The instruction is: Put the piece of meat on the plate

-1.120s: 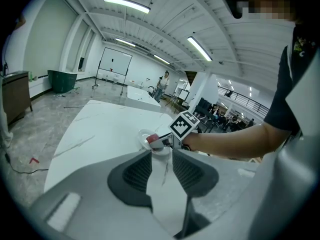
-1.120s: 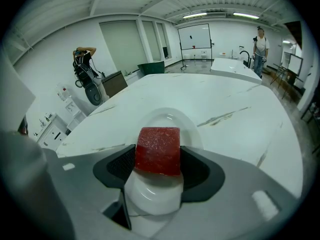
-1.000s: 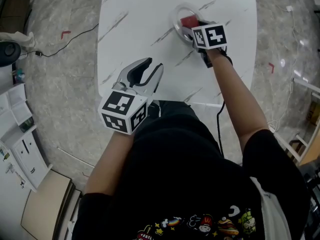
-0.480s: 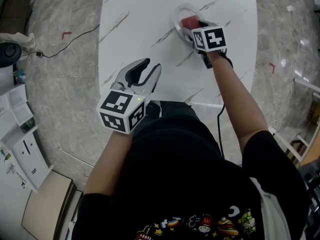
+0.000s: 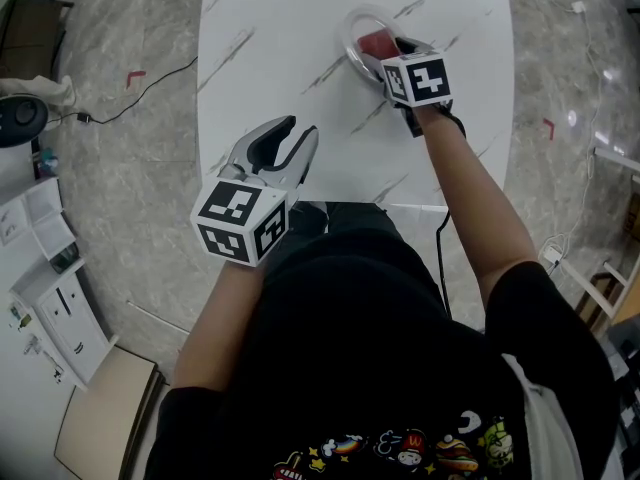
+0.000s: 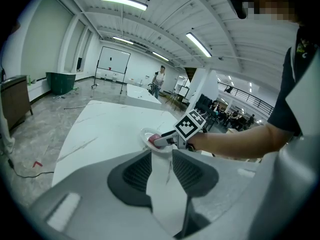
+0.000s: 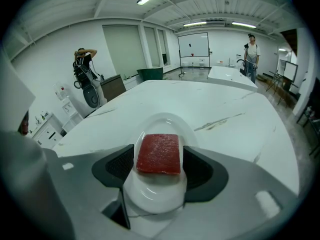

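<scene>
Red slab of meat (image 7: 159, 153) lies flat on the small white plate (image 7: 155, 196), directly btwn the pads of the right gripper (image 7: 159, 168). Its jaws are opening. A thin sliver of plate shows btwn the meat and the right-hand pad, and the left-hand pad sits right at the meat's edge. No squeeze visible, so it's released, not gripping. The plate rim runs under both jaws and out past their tips. The meat is approx centred side to side btwn them.

Head view: the right gripper points steeply down onto the plate, over the far part of the white marble-look table (image 5: 270, 28). Its marker cube (image 5: 418, 78) faces up. The meat shows just beyond the cube, partly covered by the jaws.

The left gripper (image 5: 298, 134) is well apart from the plate, close to the wearer's torso (image 5: 360, 348), over the table's near part and tilted down. Its jaws stand apart w/ nothing btwn them, and only bare tabletop shows thru the gap. In the left gripper view, plate and meat lie well ahead of its tips, w/ the right gripper reaching in from the right.

Beyond the right gripper's tips, past the table's far edge, a bystander (image 7: 82, 66) stands off to the left and a second bystander (image 7: 251, 46) off to the right.
</scene>
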